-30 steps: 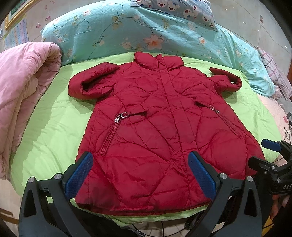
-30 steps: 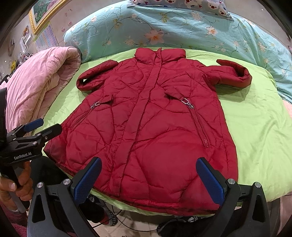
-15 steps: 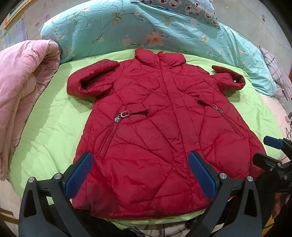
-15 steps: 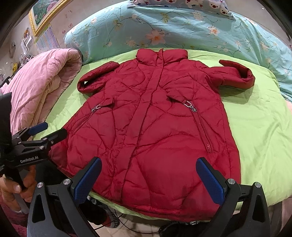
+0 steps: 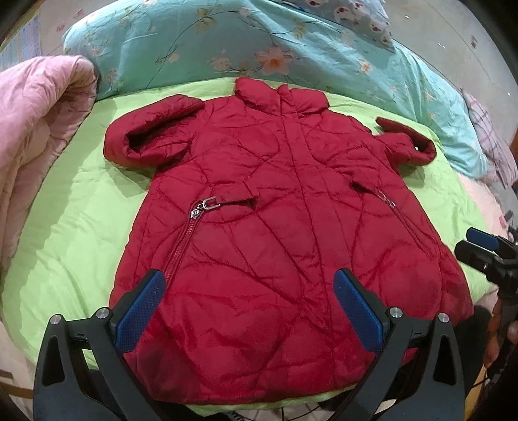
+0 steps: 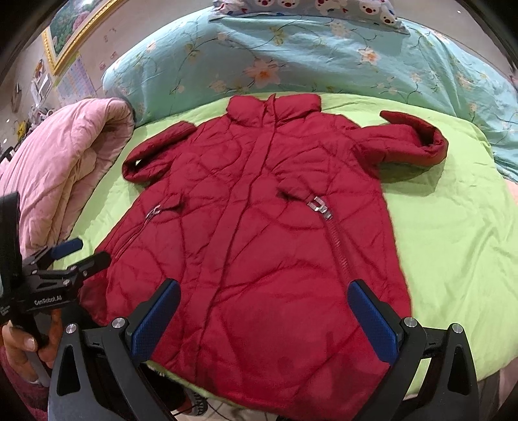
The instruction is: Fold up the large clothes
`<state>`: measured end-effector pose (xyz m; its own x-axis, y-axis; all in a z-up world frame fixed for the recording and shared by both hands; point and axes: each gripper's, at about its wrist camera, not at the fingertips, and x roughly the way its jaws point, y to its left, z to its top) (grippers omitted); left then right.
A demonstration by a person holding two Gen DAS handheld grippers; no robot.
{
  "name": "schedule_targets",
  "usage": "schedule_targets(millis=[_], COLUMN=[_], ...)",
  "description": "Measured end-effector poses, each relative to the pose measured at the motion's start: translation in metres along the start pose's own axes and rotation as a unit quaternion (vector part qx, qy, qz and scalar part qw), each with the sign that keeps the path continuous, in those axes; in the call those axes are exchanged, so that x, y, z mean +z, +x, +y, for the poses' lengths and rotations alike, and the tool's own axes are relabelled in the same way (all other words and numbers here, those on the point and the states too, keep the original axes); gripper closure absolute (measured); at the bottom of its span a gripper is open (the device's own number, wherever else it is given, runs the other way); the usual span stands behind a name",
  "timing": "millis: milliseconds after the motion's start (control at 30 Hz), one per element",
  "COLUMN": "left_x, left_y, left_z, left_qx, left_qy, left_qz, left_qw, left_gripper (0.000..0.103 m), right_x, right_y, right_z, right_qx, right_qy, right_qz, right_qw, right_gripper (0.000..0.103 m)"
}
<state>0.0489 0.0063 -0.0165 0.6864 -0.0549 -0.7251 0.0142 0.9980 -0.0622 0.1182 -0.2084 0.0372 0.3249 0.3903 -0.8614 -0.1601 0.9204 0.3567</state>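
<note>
Bed with lime-green sheet (image 5: 74,207), floral teal duvet (image 6: 323,64), pink quilt (image 5: 35,123), framed picture (image 6: 74,29) on wall

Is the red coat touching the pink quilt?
Apart. The left wrist view shows a strip of green sheet between the coat and the quilt.

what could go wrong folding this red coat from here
The red coat is puffy and quilted, so a fold may spring back open or slide on the green sheet. Its hem hangs at the bed's near edge, so a careless pull could drag it off. Both the left gripper and the right gripper are open and hold nothing; a thin pinch could slip off the slick fabric.
</note>
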Motion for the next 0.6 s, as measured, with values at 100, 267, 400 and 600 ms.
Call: schedule_targets(millis=[100,267,400,600], left_x=[0.004,0.014,0.022,0.035], left_y=[0.002,0.015,0.028,0.041], left_z=[0.007,0.008,0.001,0.0], left_qx=[-0.008,0.0,-0.002,-0.019], left_qy=[-0.035,-0.029,0.004,-0.001], left_qz=[-0.02,-0.006,0.022,0.037], left_qw=[0.9991,0.9996,0.9997,0.9991], left_gripper=[0.0,0.0,0.0,0.0], right_x=[0.013,0.036,0.056,0.096], right_y=[0.002,0.009,0.014,0.034], right_z=[-0.017,-0.048,-0.075,-0.125], right_qx=[-0.008,-0.021,-0.036,-0.057], right_qy=[0.01,0.032,0.042,0.063], right_qz=[-0.009,-0.02,-0.032,-0.045], right_qw=[1.0,0.999,0.998,0.995], right_gripper=[0.0,0.0,0.0,0.002])
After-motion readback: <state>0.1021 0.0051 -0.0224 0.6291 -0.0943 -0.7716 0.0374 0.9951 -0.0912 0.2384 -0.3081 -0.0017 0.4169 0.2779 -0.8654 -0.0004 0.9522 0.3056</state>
